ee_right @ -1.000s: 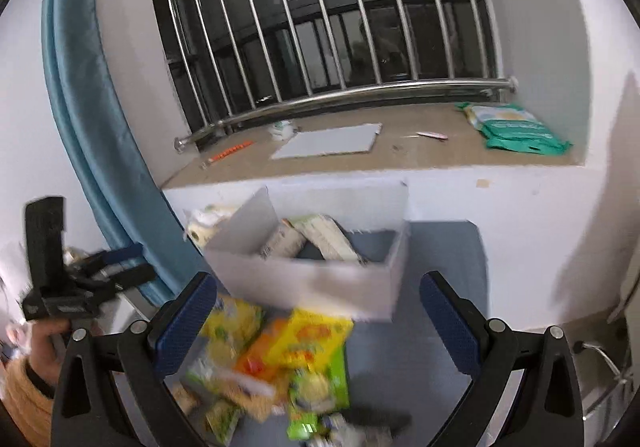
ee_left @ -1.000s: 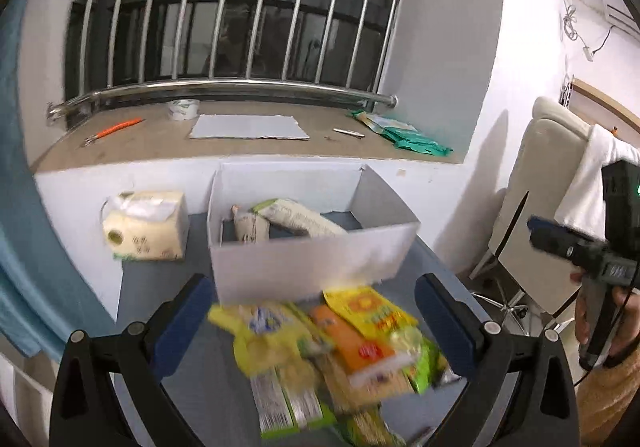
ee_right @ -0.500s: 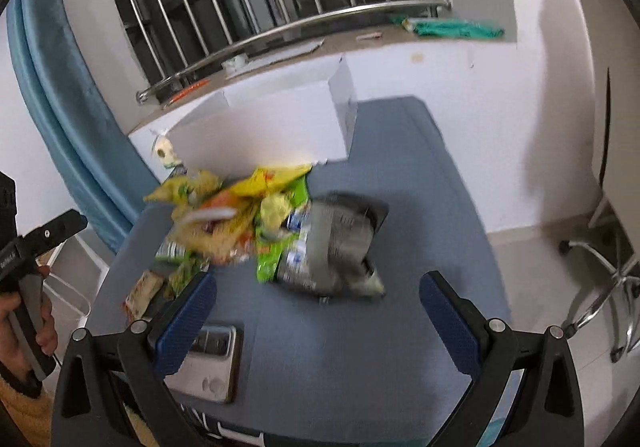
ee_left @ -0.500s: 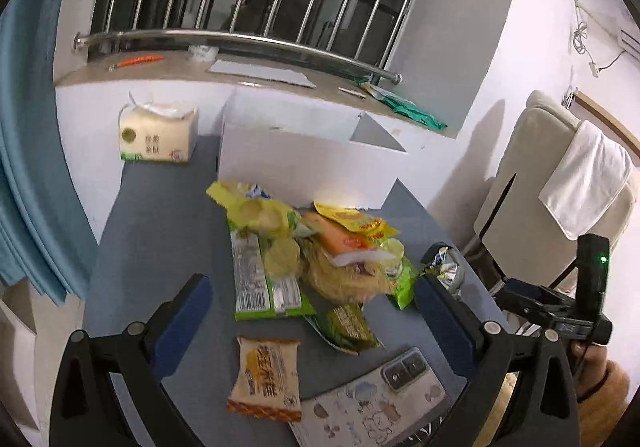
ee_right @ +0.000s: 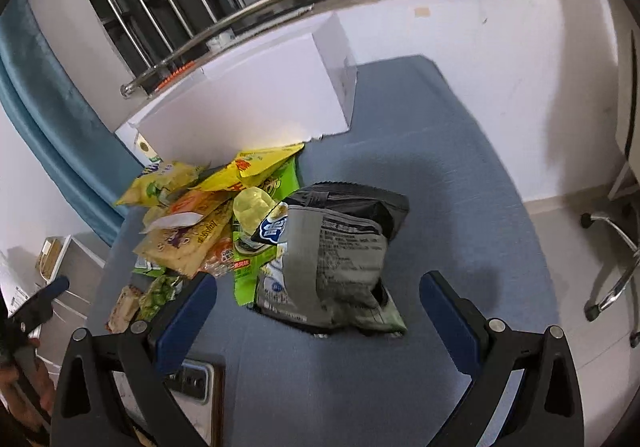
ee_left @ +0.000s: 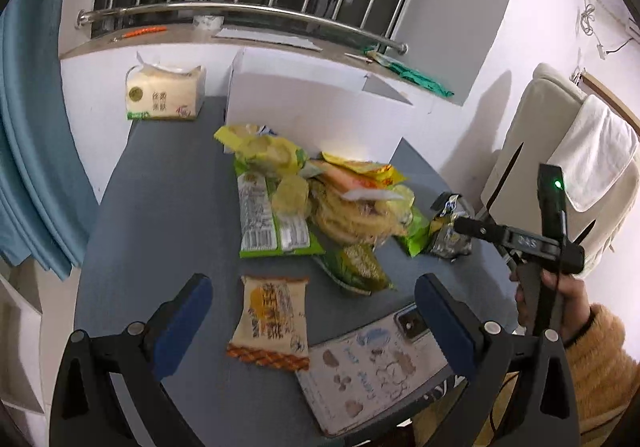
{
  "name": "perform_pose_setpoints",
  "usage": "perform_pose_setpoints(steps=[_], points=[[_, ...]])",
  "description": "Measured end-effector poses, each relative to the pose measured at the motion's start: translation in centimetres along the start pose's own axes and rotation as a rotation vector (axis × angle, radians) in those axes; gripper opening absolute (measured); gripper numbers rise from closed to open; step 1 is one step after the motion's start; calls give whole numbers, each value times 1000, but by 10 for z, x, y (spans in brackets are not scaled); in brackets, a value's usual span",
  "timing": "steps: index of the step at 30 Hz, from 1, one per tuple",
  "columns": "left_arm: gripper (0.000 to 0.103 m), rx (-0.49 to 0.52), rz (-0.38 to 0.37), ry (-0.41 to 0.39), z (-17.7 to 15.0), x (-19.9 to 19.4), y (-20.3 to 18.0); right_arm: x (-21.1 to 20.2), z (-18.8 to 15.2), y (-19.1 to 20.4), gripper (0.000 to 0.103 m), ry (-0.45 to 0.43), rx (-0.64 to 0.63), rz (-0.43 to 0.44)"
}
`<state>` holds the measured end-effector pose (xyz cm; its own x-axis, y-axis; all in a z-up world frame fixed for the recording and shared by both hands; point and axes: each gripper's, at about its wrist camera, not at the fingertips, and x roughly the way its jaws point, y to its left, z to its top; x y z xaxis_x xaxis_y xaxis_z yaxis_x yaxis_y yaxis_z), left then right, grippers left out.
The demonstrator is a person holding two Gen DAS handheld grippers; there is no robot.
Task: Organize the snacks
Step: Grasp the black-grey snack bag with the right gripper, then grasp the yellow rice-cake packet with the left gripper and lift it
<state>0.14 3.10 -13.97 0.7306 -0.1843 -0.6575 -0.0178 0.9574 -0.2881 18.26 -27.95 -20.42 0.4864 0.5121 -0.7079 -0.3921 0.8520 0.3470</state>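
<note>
**Both grippers open above a heap of snacks, nothing picked up yet**

A blue-grey table [ee_left: 168, 207] stands below a barred window. At its far side sits a white cardboard box [ee_left: 312, 115], its inside hidden from here. Just in front of the box lies a loose pile of snack packets [ee_left: 320, 203], overlapping one another. A small cracker packet [ee_left: 272, 321] lies apart on the near side, flat and alone. A large grey bag [ee_right: 332, 259] rests at the right edge of the pile, puffed and partly leaning on a green packet. A phone [ee_left: 372, 371] lies at the near edge, and a tissue pack [ee_left: 164, 93] sits far left by the wall.

The left gripper [ee_left: 312, 311] hangs over the cracker packet with its jaws wide apart, holding nothing. The right gripper [ee_right: 316, 311] hovers just above the near end of the grey bag, jaws equally wide and empty.

The step appears to be choosing a first packet. The lone cracker packet looks easiest: lower straight down and pinch its 2 long edges. The grey bag is slippery and air-filled, so gripping a crimped seam would likely hold better than squeezing the middle.
</note>
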Motion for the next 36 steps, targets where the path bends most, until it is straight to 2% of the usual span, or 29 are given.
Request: perform_pose_setpoints(steps=[3, 5, 6, 8, 10, 16, 22, 30, 31, 33, 34, 35, 36], points=[[103, -20, 1, 15, -5, 1, 5, 12, 3, 2, 102, 12, -10, -8], [103, -30, 3, 21, -6, 2, 7, 21, 4, 1, 90, 34, -9, 1], [103, -33, 5, 23, -6, 2, 9, 24, 5, 1, 70, 44, -11, -9], [103, -37, 9, 28, -6, 3, 10, 26, 4, 2, 68, 43, -20, -17], [103, -42, 9, 30, -7, 4, 12, 22, 3, 3, 60, 38, -29, -20], [103, -46, 6, 82, -8, 20, 13, 1, -5, -8, 58, 16, 27, 10], [103, -71, 40, 181, -9, 49, 19, -35, -14, -15, 58, -35, 54, 27], [102, -15, 168, 293, -11, 83, 17, -64, -21, -15, 58, -76, 56, 27], [99, 6, 189, 298, -11, 85, 14, -64, -21, -15, 58, -77, 54, 28], [79, 84, 250, 290, -14, 87, 8, -66, -22, -14, 58, -80, 48, 31], [58, 113, 271, 285, -14, 87, 5, -65, -22, -13, 58, -79, 45, 32], [49, 116, 268, 272, -13, 84, 5, -65, -23, -13, 58, -78, 43, 34], [49, 91, 253, 267, -11, 82, 8, -64, -23, -13, 58, -76, 42, 37]])
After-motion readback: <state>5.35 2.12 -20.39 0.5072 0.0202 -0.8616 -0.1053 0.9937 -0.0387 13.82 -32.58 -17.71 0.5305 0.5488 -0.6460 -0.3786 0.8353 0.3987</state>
